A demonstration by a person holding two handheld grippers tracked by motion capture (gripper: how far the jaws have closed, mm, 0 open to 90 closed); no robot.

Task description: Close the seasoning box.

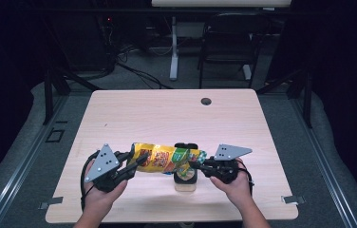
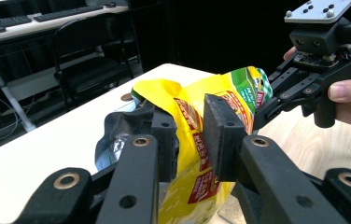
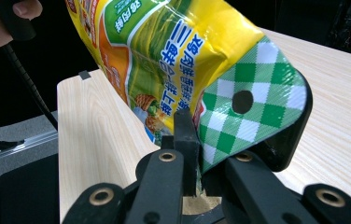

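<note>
Nearest the person, both hands hold grippers over the table's (image 1: 119, 114) front half: the left gripper (image 1: 134, 164) has the yellow snack bag's (image 1: 164, 158) one end between its jaws, pads against the foil on both sides, a grasp on the bag, while the right gripper (image 1: 196, 165) is clenched on the bag's green-checked end. The bag hangs level between them, above the table and just over a small wooden block (image 1: 185, 180) with a dark top. Farther off, past the table's far edge, stands a black chair (image 1: 229, 40).
</note>
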